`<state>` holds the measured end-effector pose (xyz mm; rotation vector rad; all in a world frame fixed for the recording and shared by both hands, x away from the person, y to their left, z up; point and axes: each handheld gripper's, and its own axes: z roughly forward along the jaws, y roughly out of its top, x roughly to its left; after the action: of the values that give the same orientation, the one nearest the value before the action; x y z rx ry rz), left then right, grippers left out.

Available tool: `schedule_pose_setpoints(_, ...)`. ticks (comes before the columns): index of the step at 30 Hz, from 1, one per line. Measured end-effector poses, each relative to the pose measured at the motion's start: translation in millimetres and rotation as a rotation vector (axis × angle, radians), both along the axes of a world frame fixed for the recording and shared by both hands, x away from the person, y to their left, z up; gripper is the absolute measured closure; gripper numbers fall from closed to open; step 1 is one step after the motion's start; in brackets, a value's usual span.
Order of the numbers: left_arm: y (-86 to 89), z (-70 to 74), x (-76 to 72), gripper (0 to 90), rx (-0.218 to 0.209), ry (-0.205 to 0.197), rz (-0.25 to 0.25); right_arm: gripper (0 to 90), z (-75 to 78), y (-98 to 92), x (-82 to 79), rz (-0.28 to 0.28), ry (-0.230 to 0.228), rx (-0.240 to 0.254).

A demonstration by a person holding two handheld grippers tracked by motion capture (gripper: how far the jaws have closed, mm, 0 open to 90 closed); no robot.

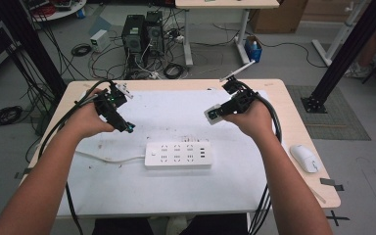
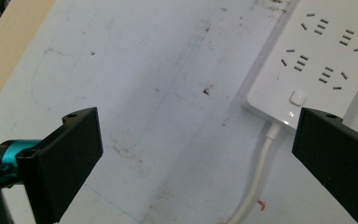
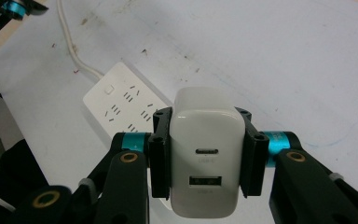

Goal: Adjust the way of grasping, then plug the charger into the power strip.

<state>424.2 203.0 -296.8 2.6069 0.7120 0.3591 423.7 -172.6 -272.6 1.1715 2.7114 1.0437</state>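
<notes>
We note a white power strip (image 1: 178, 155) lying mid-mat, its cord (image 1: 108, 158) trailing left, a mouse (image 1: 305, 158) at the table's right edge. Left gripper (image 1: 127, 127) hovers above the mat with jaws apart; right gripper (image 3: 205, 154), raised, clamps a white USB charger (image 3: 205, 163).

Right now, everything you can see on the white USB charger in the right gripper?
The USB charger is a white, glossy plastic block with rounded corners. Its near face carries two ports, an oval one above a rectangular one. The right gripper has its black fingers clamped on its two sides, holding it in the air above the white mat, up and to the right of the power strip. Its prongs are hidden.
</notes>
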Motion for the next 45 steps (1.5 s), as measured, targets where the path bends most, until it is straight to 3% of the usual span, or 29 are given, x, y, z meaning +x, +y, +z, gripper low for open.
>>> schedule_pose_setpoints(4, 7.1, 3.0, 3.8, 1.7, -0.005, 0.001, 0.015, 62.3, 0.3, -3.7, -2.9, -0.001, 0.002, -0.017)
schedule_pose_setpoints(5, 8.6, 4.0, 5.6, 1.7, -0.005, 0.026, 0.018, 62.3, 0.3, -4.4, -3.3, -0.004, 0.004, -0.019)
schedule_pose_setpoints(6, 8.6, 4.0, 5.6, 1.7, -0.005, 0.026, 0.018, 62.3, 0.3, -4.4, -3.3, -0.004, 0.004, -0.019)
schedule_pose_setpoints(9, 8.9, 4.9, 7.8, 1.8, 0.059, 0.036, 0.01, 62.3, 0.7, -7.1, -3.1, -0.007, 0.009, -0.024)
schedule_pose_setpoints(16, 17.1, 9.0, 11.5, 1.8, 0.039, 0.07, 0.036, 62.3, -0.1, -6.6, -1.5, -0.005, 0.014, -0.029)
schedule_pose_setpoints(21, 18.8, 13.9, 10.4, 1.8, 0.005, 0.054, 0.053, 62.3, 0.7, -4.9, -1.4, 0.0, 0.012, -0.027)
schedule_pose_setpoints(24, 18.5, 14.9, 9.0, 1.8, 0.006, 0.057, 0.053, 62.3, 1.3, -4.3, -1.6, -0.002, 0.012, -0.03)
schedule_pose_setpoints(25, 17.5, 14.7, 7.9, 1.8, 0.032, 0.047, 0.031, 62.3, 1.5, -4.0, -1.5, 0.002, 0.012, -0.026)
schedule_pose_setpoints(32, 15.3, 10.6, 6.7, 1.8, 0.059, 0.075, -0.017, 62.3, 5.8, -0.2, -2.5, 0.016, 0.007, -0.038)
schedule_pose_setpoints(37, 15.8, 7.7, 3.9, 1.8, 0.061, 0.085, -0.021, 62.4, 6.5, 6.6, 1.4, 0.063, 0.015, -0.081)
schedule_pose_setpoints(45, 23.5, -3.0, -0.6, 1.8, 0.043, 0.097, -0.007, 62.5, -4.4, 38.1, 8.3, 0.221, 0.015, -0.186)
